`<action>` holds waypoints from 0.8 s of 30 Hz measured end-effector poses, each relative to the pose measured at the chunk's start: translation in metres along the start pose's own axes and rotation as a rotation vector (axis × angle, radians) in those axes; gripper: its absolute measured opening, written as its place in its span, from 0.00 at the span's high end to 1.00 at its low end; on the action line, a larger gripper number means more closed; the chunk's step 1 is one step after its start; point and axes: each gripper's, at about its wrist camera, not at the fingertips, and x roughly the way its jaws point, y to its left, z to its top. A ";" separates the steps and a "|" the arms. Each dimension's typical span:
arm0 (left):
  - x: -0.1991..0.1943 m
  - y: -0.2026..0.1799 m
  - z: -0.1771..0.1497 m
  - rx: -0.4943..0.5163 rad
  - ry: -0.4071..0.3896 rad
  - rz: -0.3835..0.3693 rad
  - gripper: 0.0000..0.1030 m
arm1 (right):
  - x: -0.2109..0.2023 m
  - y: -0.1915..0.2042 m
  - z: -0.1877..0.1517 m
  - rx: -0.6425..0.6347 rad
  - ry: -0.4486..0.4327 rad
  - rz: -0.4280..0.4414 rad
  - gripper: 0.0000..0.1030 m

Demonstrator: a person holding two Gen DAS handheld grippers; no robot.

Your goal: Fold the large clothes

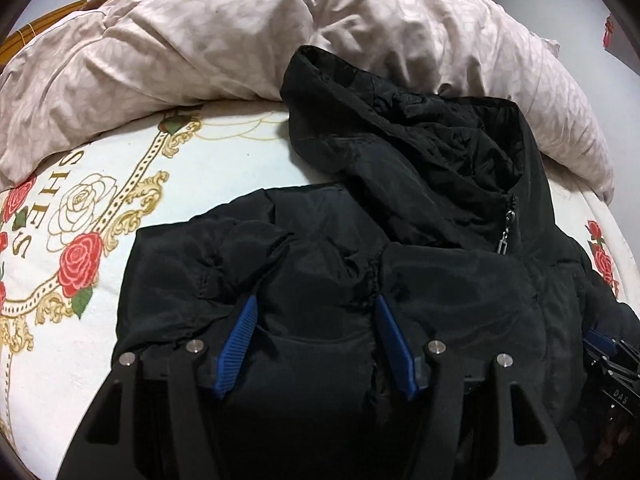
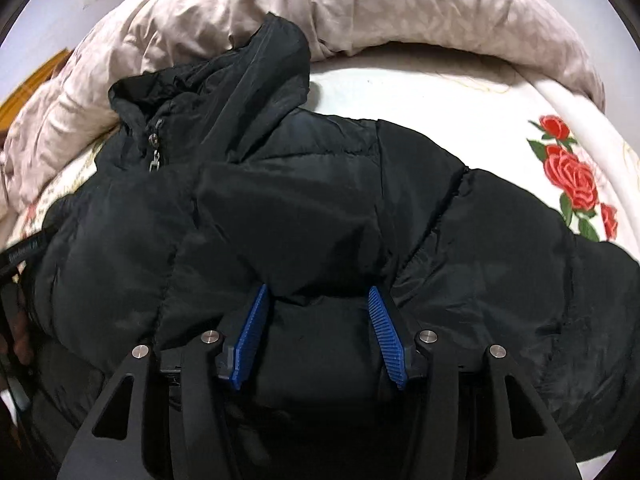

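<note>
Beyond your jacket (image 1: 420, 208) a rumpled pale quilt (image 1: 224, 40) is heaped along the far side of the bed, and the hood leans against it. One white rose-print blanket (image 1: 120, 208) covers the bed under everything. There is one black padded jacket, lying near you across the blanket, its zipper pull (image 1: 505, 236) showing at the collar. You hold two grippers. Your left gripper (image 1: 316, 316) stands about half open with a puffy fold of jacket bulging between its blue pads (image 1: 236, 344); your right gripper (image 2: 318, 300) is the same. Whether either pair of pads is pressing the cloth, you cannot tell.
</note>
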 end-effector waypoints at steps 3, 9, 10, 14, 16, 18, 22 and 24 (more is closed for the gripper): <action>-0.023 0.013 0.006 -0.028 -0.022 -0.031 0.44 | -0.017 0.000 0.007 0.016 0.003 -0.012 0.50; -0.036 0.045 -0.008 -0.102 -0.033 -0.002 0.44 | -0.025 -0.005 0.000 0.018 -0.017 -0.006 0.50; -0.025 0.046 -0.013 -0.100 -0.007 0.002 0.44 | -0.014 -0.005 -0.002 0.017 0.006 -0.006 0.50; -0.016 0.032 -0.018 -0.062 -0.004 0.045 0.43 | -0.001 -0.007 -0.003 -0.006 0.004 -0.007 0.50; -0.025 0.031 -0.016 -0.078 0.004 0.039 0.43 | -0.007 -0.009 0.000 0.007 0.020 -0.005 0.50; -0.041 0.030 -0.016 -0.082 -0.010 0.016 0.44 | -0.024 -0.012 -0.001 0.012 0.009 -0.018 0.50; -0.086 0.023 -0.030 -0.092 -0.036 -0.031 0.44 | -0.080 -0.022 -0.022 0.032 -0.059 -0.034 0.48; -0.114 0.012 -0.044 -0.076 -0.050 -0.048 0.44 | -0.105 -0.028 -0.037 0.056 -0.073 -0.043 0.48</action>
